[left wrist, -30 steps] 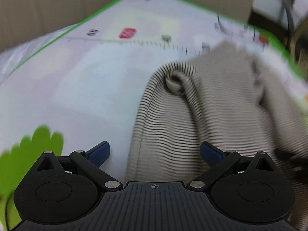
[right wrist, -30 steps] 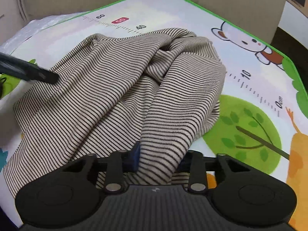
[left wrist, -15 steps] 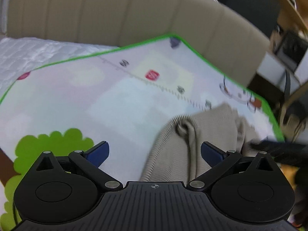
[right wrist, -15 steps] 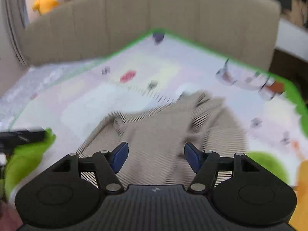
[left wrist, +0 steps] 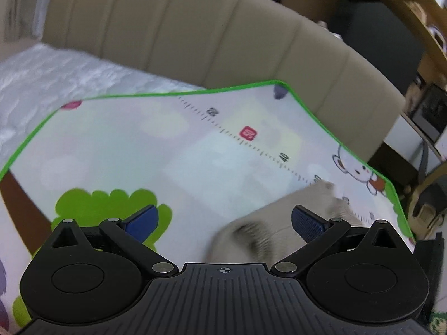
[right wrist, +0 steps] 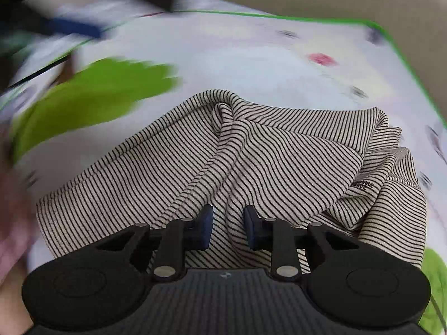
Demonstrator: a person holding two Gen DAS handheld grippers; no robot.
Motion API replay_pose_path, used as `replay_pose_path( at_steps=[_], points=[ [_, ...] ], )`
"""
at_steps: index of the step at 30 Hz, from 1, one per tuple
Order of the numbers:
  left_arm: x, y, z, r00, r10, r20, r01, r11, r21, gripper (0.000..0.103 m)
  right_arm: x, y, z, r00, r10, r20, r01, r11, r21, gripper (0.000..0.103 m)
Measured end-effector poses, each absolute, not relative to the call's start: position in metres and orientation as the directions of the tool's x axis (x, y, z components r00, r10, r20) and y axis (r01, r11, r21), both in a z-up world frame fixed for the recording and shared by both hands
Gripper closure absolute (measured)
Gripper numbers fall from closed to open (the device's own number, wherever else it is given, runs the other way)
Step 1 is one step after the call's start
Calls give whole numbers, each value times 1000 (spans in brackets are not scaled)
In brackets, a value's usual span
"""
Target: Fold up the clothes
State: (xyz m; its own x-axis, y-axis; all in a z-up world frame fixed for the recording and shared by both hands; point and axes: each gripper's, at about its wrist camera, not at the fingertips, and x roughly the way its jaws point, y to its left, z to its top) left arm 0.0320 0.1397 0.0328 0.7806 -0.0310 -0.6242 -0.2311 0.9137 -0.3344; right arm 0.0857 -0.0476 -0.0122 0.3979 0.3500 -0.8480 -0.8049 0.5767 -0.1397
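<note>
A beige garment with thin black stripes [right wrist: 279,153] lies crumpled on the cartoon play mat [right wrist: 251,55]. My right gripper [right wrist: 227,223] is low over its near edge, shut on a raised fold that runs up between the blue pads. My left gripper [left wrist: 223,217] hangs open above the mat [left wrist: 139,153] and holds nothing. In the left wrist view the garment [left wrist: 279,223] is a blur low on the right, under the right finger. In the right wrist view the left gripper is a dark smear with a blue pad [right wrist: 75,28] at the top left.
The green-edged mat lies on a white quilted cover [left wrist: 42,69]. A beige padded backrest [left wrist: 223,42] stands behind it. Shelves and dark furniture [left wrist: 427,111] are off to the right. Bare mat stretches left of the garment.
My right gripper stood open half a second ago and has shut on a garment fold. The left gripper has drawn back and tilted up, so the garment sits lower in its view.
</note>
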Motion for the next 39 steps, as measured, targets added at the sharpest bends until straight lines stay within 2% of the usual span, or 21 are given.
replay_pose_path(
  at_steps=[3, 7, 11, 14, 16, 17, 18, 21, 24, 25, 26, 27, 28, 29, 30, 31, 33, 36, 37, 39],
  points=[
    [33, 138, 28, 768, -25, -640, -231, 921, -313, 0, 71, -39, -14, 415, 361, -835, -821, 544, -173, 77],
    [36, 144, 17, 721, -39, -692, -238, 924, -299, 0, 95, -64, 8, 502, 339, -796, -726, 666, -174, 76],
    [39, 145, 4, 630, -168, -758, -192, 912, -362, 0, 99, -112, 53, 586, 307, -750, -631, 754, -184, 76],
    [41, 130, 1, 561, -294, -774, -91, 908, -410, 0, 86, -147, 79, 611, 279, -741, -612, 760, -218, 76],
    [39, 113, 1, 528, -349, -774, 2, 912, -410, 0, 77, -167, 87, 602, 264, -754, -611, 760, -222, 72],
    [38, 101, 0, 508, -366, -780, 49, 916, -398, 0, 75, -174, 84, 586, 257, -769, -608, 767, -207, 66],
    [39, 90, -3, 489, -370, -790, 83, 921, -381, 0, 74, -182, 80, 565, 253, -785, -604, 775, -185, 59],
    [44, 60, -19, 453, -303, -839, 128, 953, -276, 0, 80, -202, 58, 502, 267, -823, -566, 821, -78, 51],
    [56, 45, -41, 426, -207, -881, 98, 978, -182, 0, 82, -207, 28, 439, 274, -856, -531, 847, -1, 49],
    [60, 44, -46, 422, -190, -886, 84, 982, -171, 2, 81, -205, 18, 428, 263, -865, -532, 847, -6, 50],
    [64, 43, -49, 429, -182, -885, 74, 983, -167, 4, 79, -202, 9, 429, 244, -870, -544, 838, -33, 66],
    [66, 42, -51, 440, -180, -880, 68, 984, -167, 12, 76, -200, 4, 435, 230, -870, -557, 829, -60, 89],
    [70, 42, -49, 454, -185, -872, 72, 983, -171, 37, 74, -199, 5, 451, 224, -864, -569, 818, -85, 91],
    [73, 43, -43, 469, -196, -861, 83, 981, -178, 52, 78, -201, 10, 479, 210, -852, -564, 818, -115, 94],
    [77, 45, -36, 484, -215, -848, 85, 976, -199, 76, 89, -208, 20, 526, 184, -831, -531, 834, -151, 95],
    [83, 53, -27, 510, -238, -827, 73, 969, -235, 84, 100, -215, 29, 570, 156, -806, -495, 848, -186, 95],
    [97, 74, -6, 578, -258, -775, 36, 956, -292, 85, 121, -230, 49, 654, 97, -751, -419, 872, -252, 95],
    [121, 110, 26, 697, -99, -710, -73, 976, -207, 86, 154, -252, 78, 760, 3, -650, -291, 896, -336, 95],
    [128, 126, 31, 714, -63, -698, -126, 968, -217, 86, 165, -259, 87, 790, -30, -613, -245, 900, -360, 95],
    [141, 159, 33, 728, -51, -684, -230, 922, -313, 86, 186, -264, 91, 801, -82, -594, -186, 908, -376, 94]
  ],
)
